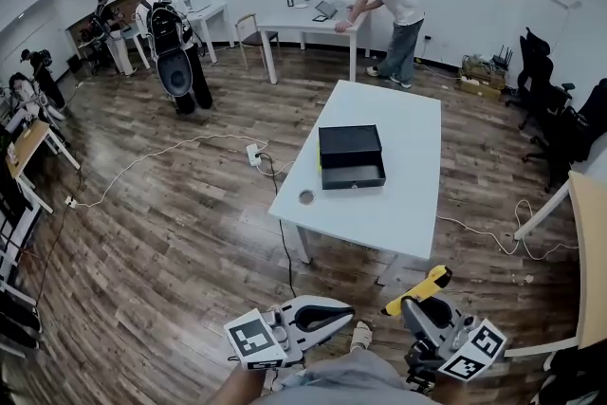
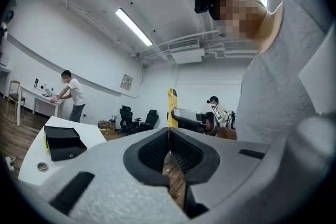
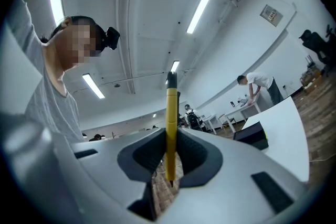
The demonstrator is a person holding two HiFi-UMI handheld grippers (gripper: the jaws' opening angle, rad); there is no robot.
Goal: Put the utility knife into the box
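While both grippers hang low at the bottom of the head view, off the near end of the table [image 1: 408, 204], the knife [image 3: 171, 123] is not at the box [image 1: 351, 157].

Right gripper [image 3: 169, 157]: jaws closed on the knife. The yellow body stands upright between the pads, dark tip up, lower end poking out just below the jaws. In the head view the knife [image 1: 417, 291] slants up and right out of this gripper [image 1: 424, 306], over the wood floor [image 1: 190, 251].

Left gripper [image 2: 169, 148]: jaws pressed together, nothing between them; only floor shows through the slit below. It [image 1: 334, 310] sits left of the right gripper, apart from it.

Box: black, on the table middle, lid raised behind the open tray. It is well apart from both grippers. Also seen from the left gripper [image 2: 63, 142].

A small ring [image 1: 305, 197] lies on the table's left edge, near the box but not touching.

Background: a person [image 1: 384, 9] leans over a far desk.
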